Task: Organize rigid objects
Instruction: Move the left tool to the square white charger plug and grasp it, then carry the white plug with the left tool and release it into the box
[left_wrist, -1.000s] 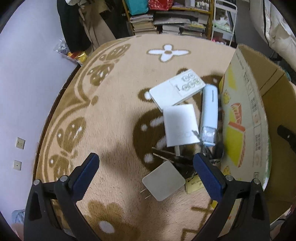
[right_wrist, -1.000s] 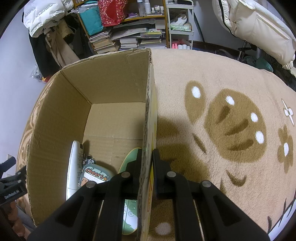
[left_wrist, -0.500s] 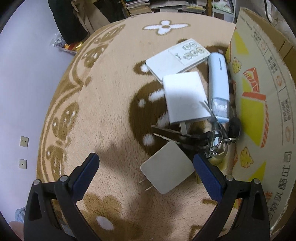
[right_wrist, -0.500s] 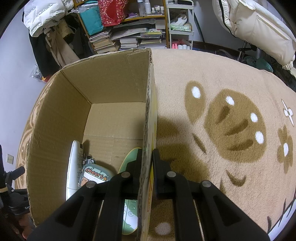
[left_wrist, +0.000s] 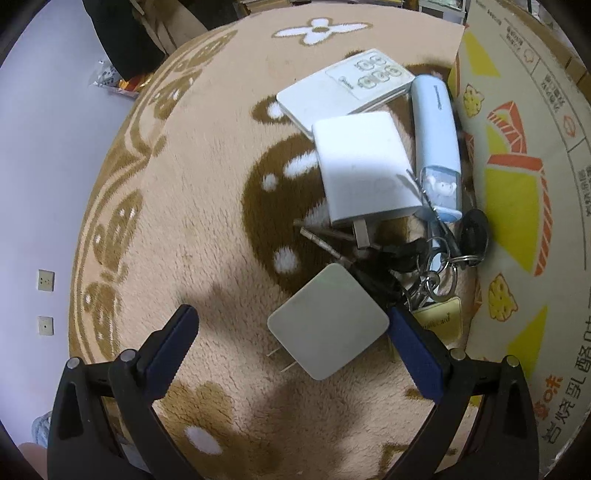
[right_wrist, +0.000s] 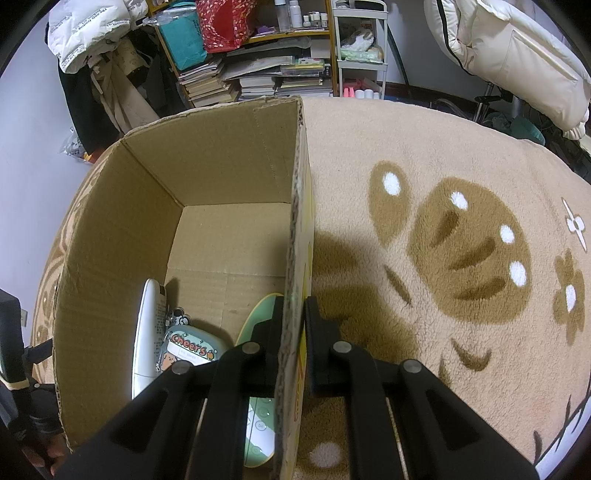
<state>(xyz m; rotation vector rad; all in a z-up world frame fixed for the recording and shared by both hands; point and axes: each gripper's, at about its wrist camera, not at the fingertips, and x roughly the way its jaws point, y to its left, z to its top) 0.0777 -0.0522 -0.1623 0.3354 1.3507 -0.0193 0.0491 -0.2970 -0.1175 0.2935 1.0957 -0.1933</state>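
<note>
Left gripper (left_wrist: 291, 343): blue-padded jaws spread wide at the bottom of the left wrist view, empty, low over the beige-and-brown patterned plush rug (left_wrist: 192, 206).
Grey square plug adapter (left_wrist: 328, 327): lower centre, between the open jaws, prongs pointing lower left.
White square charger (left_wrist: 364, 170): centre frame, lying over the edge of a white flat remote with round buttons (left_wrist: 343, 90).
Pale blue oblong case (left_wrist: 437, 147): right of the charger, beside the printed box wall.
Bunch of keys on metal rings (left_wrist: 428, 258): right of centre, touching the adapter's corner.
Right gripper (right_wrist: 293, 314): black jaws clamped on the right wall of the open brown cardboard box (right_wrist: 122, 236).
Box contents: white slim remote (right_wrist: 147, 332), "Cheers" keychain tag (right_wrist: 188, 350), pale green remote (right_wrist: 258, 417), lower left of the right wrist view.
</note>
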